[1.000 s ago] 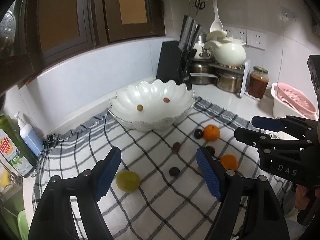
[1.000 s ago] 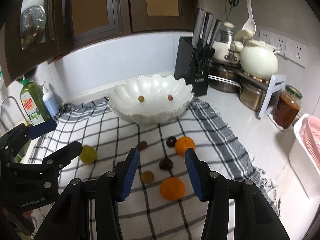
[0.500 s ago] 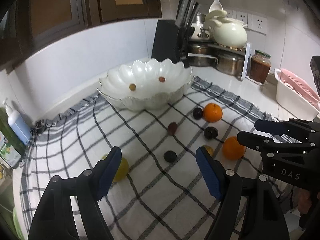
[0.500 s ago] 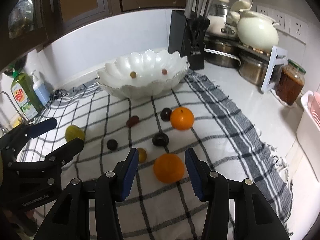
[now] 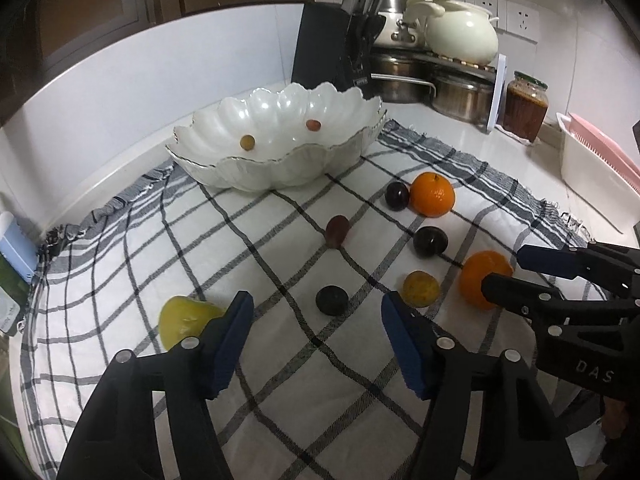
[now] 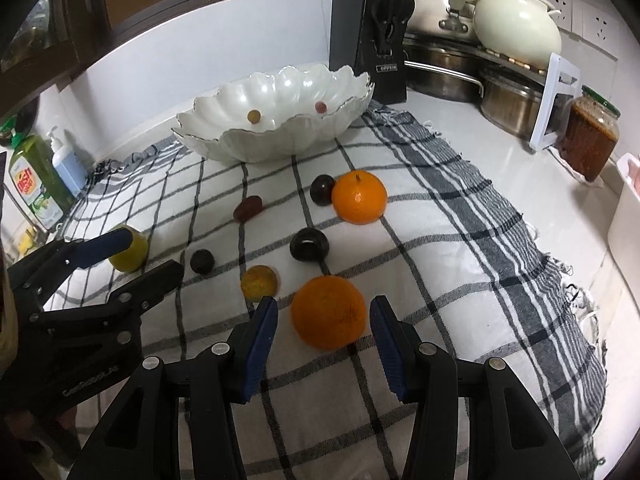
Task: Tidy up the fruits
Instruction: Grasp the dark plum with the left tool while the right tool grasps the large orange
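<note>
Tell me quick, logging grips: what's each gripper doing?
Left gripper: jaws open, closing, empty.
Right gripper: jaws open around the near orange, not gripping.

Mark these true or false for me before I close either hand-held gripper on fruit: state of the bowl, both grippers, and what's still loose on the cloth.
1. The white bowl holds two small fruits. True.
2. The right hand-held gripper is clamped on the near orange. False: the orange lies between its pads with gaps on both sides.
3. The left hand-held gripper carries a dark plum. False: its jaws are closing with nothing gripped; the dark plum lies on the checked cloth just ahead.
4. Two oranges lie on the cloth. True: the far orange sits beside another plum.
5. The yellow-green fruit is in the bowl. False: it lies on the cloth, beside the left gripper.
</note>
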`<state>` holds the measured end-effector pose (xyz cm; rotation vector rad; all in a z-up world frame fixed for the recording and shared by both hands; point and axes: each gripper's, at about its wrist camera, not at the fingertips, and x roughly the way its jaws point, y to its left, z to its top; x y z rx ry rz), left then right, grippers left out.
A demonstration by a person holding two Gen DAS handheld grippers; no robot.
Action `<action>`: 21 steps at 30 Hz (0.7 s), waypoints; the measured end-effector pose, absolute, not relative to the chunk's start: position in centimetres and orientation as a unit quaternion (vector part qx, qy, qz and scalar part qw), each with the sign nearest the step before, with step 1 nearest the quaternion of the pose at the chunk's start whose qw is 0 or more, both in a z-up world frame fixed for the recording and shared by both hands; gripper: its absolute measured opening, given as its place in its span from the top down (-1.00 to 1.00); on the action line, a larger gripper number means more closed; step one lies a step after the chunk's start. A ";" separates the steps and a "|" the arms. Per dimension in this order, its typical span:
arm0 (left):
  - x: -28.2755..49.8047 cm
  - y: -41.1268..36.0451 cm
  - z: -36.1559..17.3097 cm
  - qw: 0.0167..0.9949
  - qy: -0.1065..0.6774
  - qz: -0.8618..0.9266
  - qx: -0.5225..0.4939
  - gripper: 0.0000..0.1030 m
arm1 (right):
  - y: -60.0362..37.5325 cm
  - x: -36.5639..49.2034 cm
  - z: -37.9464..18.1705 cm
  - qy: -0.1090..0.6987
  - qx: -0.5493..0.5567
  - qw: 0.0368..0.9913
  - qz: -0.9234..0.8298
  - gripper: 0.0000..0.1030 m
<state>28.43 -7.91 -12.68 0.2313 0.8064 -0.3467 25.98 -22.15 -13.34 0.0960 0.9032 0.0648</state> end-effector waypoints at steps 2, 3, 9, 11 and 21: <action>28.7 -8.1 -13.1 0.896 0.395 -0.171 0.112 -0.16 | -22.2 26.1 -13.6 0.439 0.048 0.897 0.031 0.04; 28.8 -8.2 -13.3 0.895 0.397 -0.172 0.112 -0.13 | -22.2 26.2 -13.7 0.441 0.049 0.896 0.031 0.04; 29.8 -8.5 -14.2 0.889 0.408 -0.178 0.106 0.06 | -22.2 26.8 -14.4 0.449 0.055 0.891 0.032 0.04; 30.2 -8.5 -14.5 0.886 0.414 -0.181 0.103 0.13 | -22.2 26.9 -14.6 0.451 0.055 0.891 0.030 0.04; 31.0 -9.2 -15.8 0.876 0.431 -0.186 0.105 0.42 | -22.3 27.5 -15.5 0.464 0.058 0.883 0.032 0.04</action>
